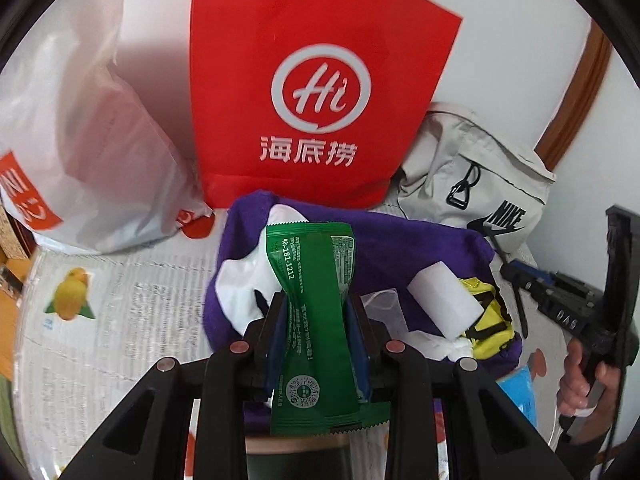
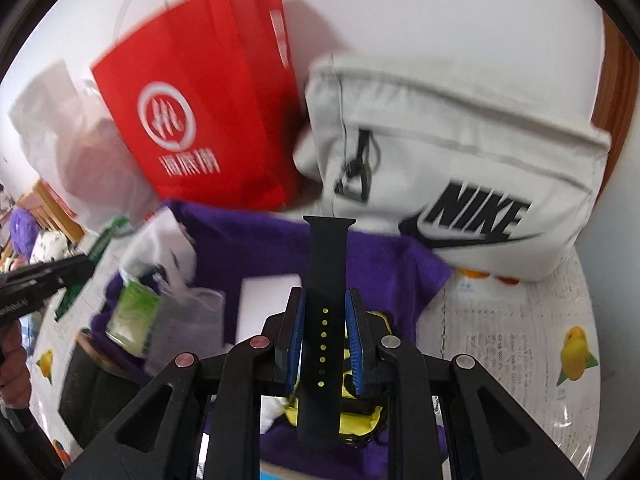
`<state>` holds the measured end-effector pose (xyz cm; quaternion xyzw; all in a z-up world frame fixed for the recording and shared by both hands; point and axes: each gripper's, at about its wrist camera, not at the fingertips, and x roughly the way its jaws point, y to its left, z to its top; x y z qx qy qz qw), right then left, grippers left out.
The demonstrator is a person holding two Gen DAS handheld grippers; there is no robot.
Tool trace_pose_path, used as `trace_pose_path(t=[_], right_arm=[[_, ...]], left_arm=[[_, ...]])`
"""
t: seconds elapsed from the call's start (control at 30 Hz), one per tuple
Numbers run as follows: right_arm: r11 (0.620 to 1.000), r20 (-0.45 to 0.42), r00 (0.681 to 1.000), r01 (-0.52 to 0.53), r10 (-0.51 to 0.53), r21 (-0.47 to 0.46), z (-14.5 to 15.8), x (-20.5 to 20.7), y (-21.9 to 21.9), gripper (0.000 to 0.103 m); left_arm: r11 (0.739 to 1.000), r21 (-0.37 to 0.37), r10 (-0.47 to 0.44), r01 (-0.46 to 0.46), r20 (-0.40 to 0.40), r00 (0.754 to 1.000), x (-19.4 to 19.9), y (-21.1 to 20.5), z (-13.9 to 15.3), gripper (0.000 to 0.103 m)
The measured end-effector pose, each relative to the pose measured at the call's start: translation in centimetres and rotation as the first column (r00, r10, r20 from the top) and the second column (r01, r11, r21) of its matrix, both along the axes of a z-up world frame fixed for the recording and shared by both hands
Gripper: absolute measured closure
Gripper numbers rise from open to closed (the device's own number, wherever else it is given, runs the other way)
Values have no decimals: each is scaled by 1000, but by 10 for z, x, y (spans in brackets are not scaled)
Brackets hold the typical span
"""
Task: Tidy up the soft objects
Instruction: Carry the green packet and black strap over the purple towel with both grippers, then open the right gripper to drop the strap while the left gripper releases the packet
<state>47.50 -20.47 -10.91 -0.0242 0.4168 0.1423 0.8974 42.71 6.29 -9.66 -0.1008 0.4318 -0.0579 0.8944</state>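
Observation:
My left gripper [image 1: 316, 300] is shut on a green foil sachet [image 1: 310, 280], pinched at its waist and standing upright over a purple cloth [image 1: 384, 240]. On that cloth lie a white sock [image 1: 244, 280], a white foam block [image 1: 444, 304] and a yellow pouch [image 1: 486, 320]. My right gripper [image 2: 325, 300] is shut on a black watch strap [image 2: 326, 264] with a row of holes, held upright above the purple cloth [image 2: 248, 248]. The other gripper [image 1: 560, 300] shows at the right of the left wrist view, with a hand [image 1: 576, 376] on its handle.
A red paper bag [image 1: 320, 80] stands behind the cloth, a white plastic bag [image 1: 80, 140] to its left and a grey Nike bag [image 1: 472, 184] to its right. The table wears a printed cover with lemons [image 1: 120, 320]. A blue packet [image 1: 516, 392] lies by the cloth.

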Motion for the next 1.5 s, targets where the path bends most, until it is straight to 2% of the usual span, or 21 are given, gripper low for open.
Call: trace_pose_path(t=[0.07,0.27,0.43,0.63,0.73,0.77,0.83,0.9,0.93,1.17,1.5], right_arm=[[1000,-30,1000,0,0,-14,-10,5,0,83],[999,-89,996,-4,0,-46,-32,16,0,82],[999,-117,993,5,-10,-47,-41,21,0,82],[999,-123,992,-15,11,-32,-42,22,2,82],[1000,-128,992,-23,21,-15,-40,22,2,81],[1000,-129,991,-27,25,-9,-39,22,2,81],[999,-129,991,-34,34,3,-36,20,4,68],[999,-110,993,-44,44,9,-29,16,5,58],[999,-102,994,-45,46,7,-23,12,3,54],[997,-41,996,-77,77,0,2,-25,10,48],[991,-30,991,-131,132,25,6,-127,20,48]], left_arm=[[1000,-18,-9,9,-13,1000,6,-2,-8,75],[1000,2,-25,25,-59,998,15,-7,-25,75],[999,-25,-48,46,-83,995,21,-14,-36,75],[998,-9,-62,62,-97,993,25,-23,-44,73],[998,-11,-67,66,-101,993,26,-23,-45,64],[998,-8,-64,63,-106,992,26,-23,-45,55],[998,3,-60,60,-99,993,24,-23,-41,46],[998,22,-57,59,-82,995,20,-25,-34,43],[998,31,-57,60,-76,995,18,-25,-31,43],[996,80,-41,44,-45,998,-14,-18,-6,42],[999,40,1,1,-37,999,-98,3,6,39]])
